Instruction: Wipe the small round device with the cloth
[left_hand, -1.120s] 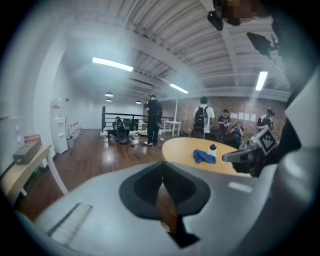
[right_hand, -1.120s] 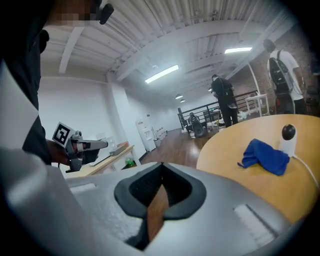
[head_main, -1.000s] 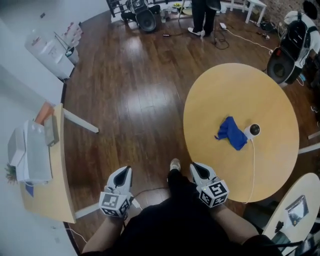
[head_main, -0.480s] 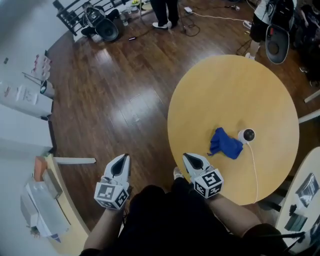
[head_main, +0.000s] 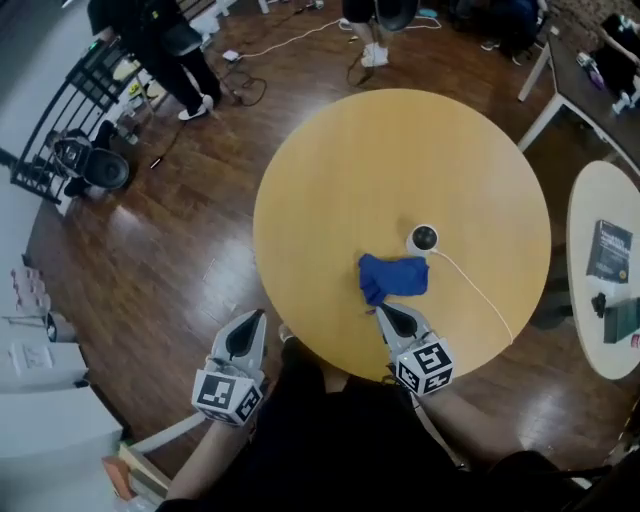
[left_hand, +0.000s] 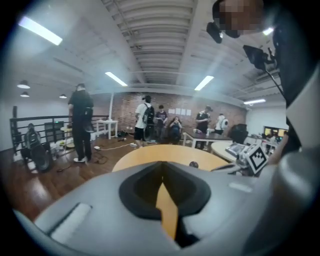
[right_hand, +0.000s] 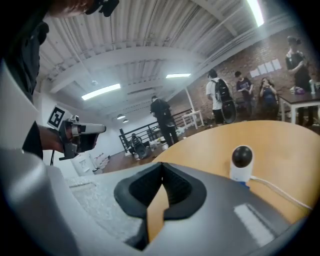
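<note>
now | device: white, round, dark face | cloth: blue, crumpled | left tongs, right tongs: together, empty

Matt pale-wood round table; soft blue cloth; glossy white plastic device; glossy dark-wood floor.

Dark wood floor, brick wall

On the table, cloth lies nr the person's edge; small round device just behind it, slightly to right.
</note>
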